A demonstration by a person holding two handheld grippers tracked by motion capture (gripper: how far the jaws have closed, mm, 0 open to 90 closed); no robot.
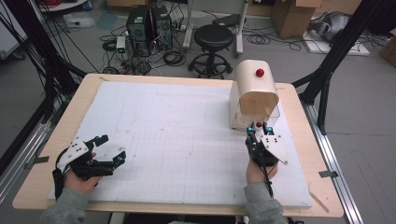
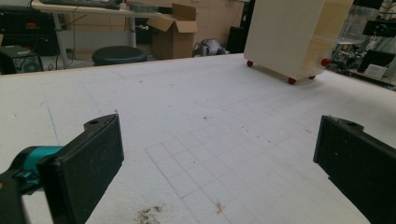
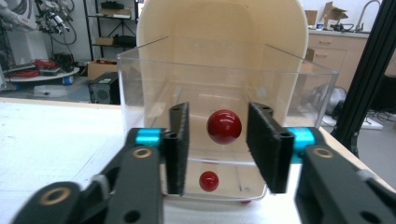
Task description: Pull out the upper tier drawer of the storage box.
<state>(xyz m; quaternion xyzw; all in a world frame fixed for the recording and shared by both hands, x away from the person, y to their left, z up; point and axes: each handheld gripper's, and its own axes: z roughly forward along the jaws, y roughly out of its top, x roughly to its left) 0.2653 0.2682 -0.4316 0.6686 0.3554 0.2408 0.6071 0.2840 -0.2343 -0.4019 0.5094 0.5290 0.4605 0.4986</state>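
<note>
A cream box (image 1: 254, 88) with a rounded top and a red knob (image 1: 259, 73) stands at the table's right side; the same box (image 2: 292, 37) rests on small red feet. Its clear plastic drawer (image 3: 140, 84) faces me and carries a red ball knob (image 3: 224, 126) on its front. My right gripper (image 3: 220, 137) is open, one jaw on each side of that knob with a small gap to each pad. It shows as the right gripper (image 1: 258, 127) against the drawer front. My left gripper (image 1: 112, 149) is open and empty over the white sheet, front left; its pads (image 2: 100, 154) stand wide apart.
A white gridded foam sheet (image 1: 177, 135) covers the wooden table (image 1: 79, 93). A smaller red ball (image 3: 208, 181) shows low behind the clear drawer front. Beyond the table are a black stool (image 1: 213, 39), computer towers (image 1: 149, 23) and cables on the floor.
</note>
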